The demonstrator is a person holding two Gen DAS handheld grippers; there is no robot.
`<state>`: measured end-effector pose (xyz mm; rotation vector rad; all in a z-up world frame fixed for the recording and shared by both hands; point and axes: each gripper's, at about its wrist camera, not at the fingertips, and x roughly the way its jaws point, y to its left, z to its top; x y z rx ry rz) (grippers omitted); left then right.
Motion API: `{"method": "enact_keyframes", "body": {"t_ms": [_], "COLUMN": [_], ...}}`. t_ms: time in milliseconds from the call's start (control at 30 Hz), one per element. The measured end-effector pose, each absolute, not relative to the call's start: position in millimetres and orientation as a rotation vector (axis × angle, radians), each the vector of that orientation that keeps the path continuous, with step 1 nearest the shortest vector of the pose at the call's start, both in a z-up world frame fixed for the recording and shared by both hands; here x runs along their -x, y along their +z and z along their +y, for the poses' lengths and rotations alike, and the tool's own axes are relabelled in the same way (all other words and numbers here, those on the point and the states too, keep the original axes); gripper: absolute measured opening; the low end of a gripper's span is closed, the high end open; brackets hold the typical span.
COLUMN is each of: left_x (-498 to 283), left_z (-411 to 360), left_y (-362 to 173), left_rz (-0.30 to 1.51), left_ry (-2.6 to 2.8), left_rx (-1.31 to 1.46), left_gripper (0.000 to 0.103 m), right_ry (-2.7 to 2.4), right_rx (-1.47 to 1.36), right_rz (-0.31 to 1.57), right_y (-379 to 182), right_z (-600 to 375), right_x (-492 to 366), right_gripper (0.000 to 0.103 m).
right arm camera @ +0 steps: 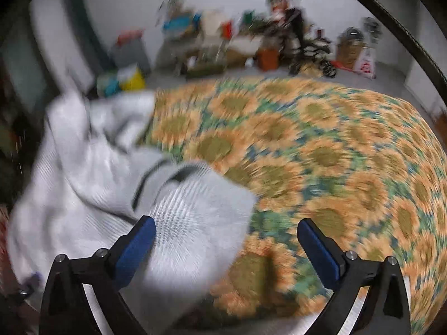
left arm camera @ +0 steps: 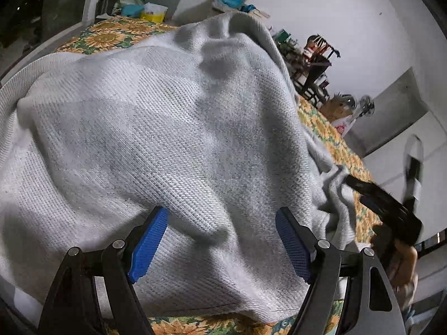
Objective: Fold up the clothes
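Note:
A pale grey knit sweater [left arm camera: 173, 128] lies rumpled on the sunflower-print tablecloth [left arm camera: 109, 37] and fills most of the left wrist view. My left gripper [left arm camera: 221, 212] hovers just over it, open, its blue pads apart above a fold and pinching nothing. In the blurred right wrist view the sweater [right arm camera: 92, 167] is heaped at the left of the cloth [right arm camera: 321, 150]. My right gripper [right arm camera: 223, 223] stands wide open. A ribbed end of the sweater [right arm camera: 201, 212] lies against its left pad, unpinched. The right gripper [left arm camera: 382, 203], held by a hand [left arm camera: 405, 256], also shows by the sweater's right edge.
Boxes, bags, a plant and a dark chair [left arm camera: 315, 64] line the white wall beyond the table. A fan [left arm camera: 366, 106] and cardboard box stand at the far right. The right half of the tablecloth [right arm camera: 363, 195] carries no clothing. A dark window [left arm camera: 42, 14] is at the left.

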<state>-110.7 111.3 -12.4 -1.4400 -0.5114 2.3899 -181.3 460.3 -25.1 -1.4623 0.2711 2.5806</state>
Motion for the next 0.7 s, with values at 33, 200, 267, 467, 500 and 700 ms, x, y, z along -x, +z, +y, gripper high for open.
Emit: {"method": "enact_keyframes", "body": {"t_ms": [33,200,267,467,500,700], "left_x": [111.5,109.1,115.2,111.7,109.2,97.4], "left_z": [110.0,95.9,93.5,87.0,84.8,78.8], "left_y": [-11.3,-2.8,-5.6,-16.6,-16.5,-7.8], "left_rz": [-0.496,-0.434,-0.453,-0.481,-0.495,-0.596], "left_ry": [2.406,2.531,2.526,2.519,2.521,2.499], "left_rx": [1.443,1.421,1.439,1.481,1.473,1.421], "left_gripper": [0.080,0.080,0.080,0.080,0.080,0.080], "right_ry": [2.566,2.703,2.734,2.661,2.637,2.337], "right_rx": [1.523,1.478,1.430,1.172,1.132,0.835], "right_rz": [0.252,0.170,0.045,-0.105,-0.098,-0.179], "right_y": [-36.2,-42.6,-38.9,-21.0,-16.2,29.7], "right_z": [452.2,414.9,403.7,433.6,443.7,508.5], "right_x": [191.3,188.0,177.1,132.5,124.2,80.1], "right_gripper": [0.101,0.052,0.033,0.009,0.009,0.000]}}
